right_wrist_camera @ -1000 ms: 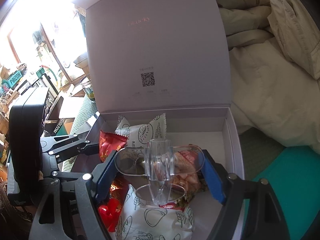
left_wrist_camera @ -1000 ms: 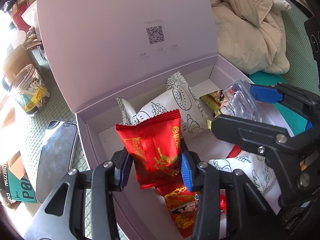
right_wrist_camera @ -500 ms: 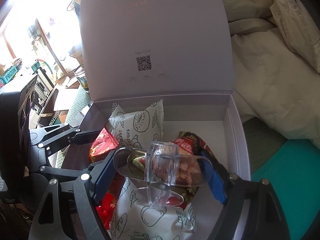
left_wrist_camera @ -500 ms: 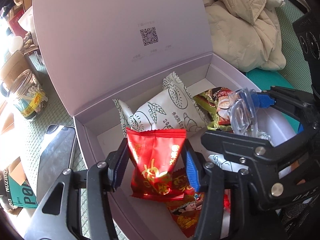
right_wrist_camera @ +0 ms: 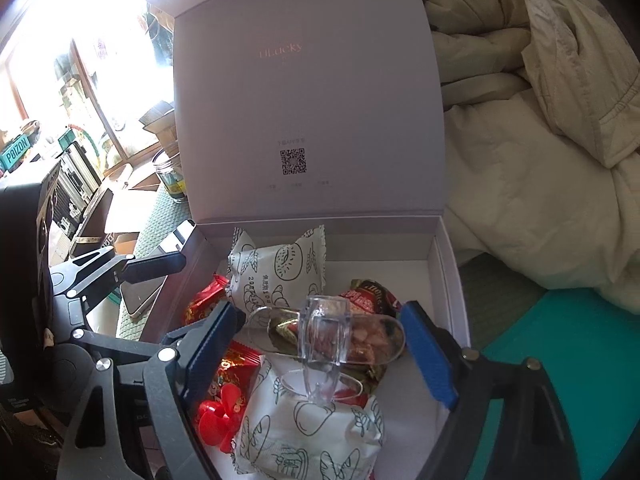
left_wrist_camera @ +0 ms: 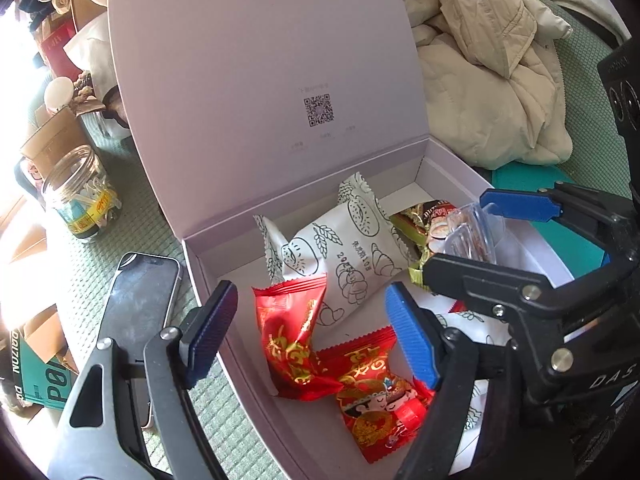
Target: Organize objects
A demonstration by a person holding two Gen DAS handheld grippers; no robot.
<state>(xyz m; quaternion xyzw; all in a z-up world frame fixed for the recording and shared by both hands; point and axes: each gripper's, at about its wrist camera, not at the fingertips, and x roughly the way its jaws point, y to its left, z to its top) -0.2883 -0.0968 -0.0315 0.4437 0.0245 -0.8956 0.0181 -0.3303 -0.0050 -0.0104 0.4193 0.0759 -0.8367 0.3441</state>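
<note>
An open lilac box (left_wrist_camera: 200, 256) (right_wrist_camera: 448, 272) holds snack packets. My left gripper (left_wrist_camera: 308, 320) hangs over its near left corner, jaws opening. A red packet (left_wrist_camera: 292, 336) lies on the box floor below them, free of both pads. It rests partly on a second red packet (left_wrist_camera: 372, 392). Behind lies a white bread packet (left_wrist_camera: 344, 248) (right_wrist_camera: 280, 268). My right gripper (right_wrist_camera: 320, 336) (left_wrist_camera: 480, 236) is over the box's right half, shut on a clear plastic piece (right_wrist_camera: 324, 332) that spans its pads. Under it lie a brown-gold wrapper (right_wrist_camera: 368, 296) and another white packet (right_wrist_camera: 308, 432).
The box lid (left_wrist_camera: 260, 60) stands upright at the back. A phone (left_wrist_camera: 140, 300) lies just left of the box, with a glass jar (left_wrist_camera: 80, 200) and a teal carton (left_wrist_camera: 36, 376) further left. A cream jacket (right_wrist_camera: 540, 120) is piled to the right, above a teal mat (right_wrist_camera: 560, 340).
My left gripper has opened and the red packet it held has dropped onto the box floor. The right gripper still holds the clear piece and has shifted slightly over the box.
</note>
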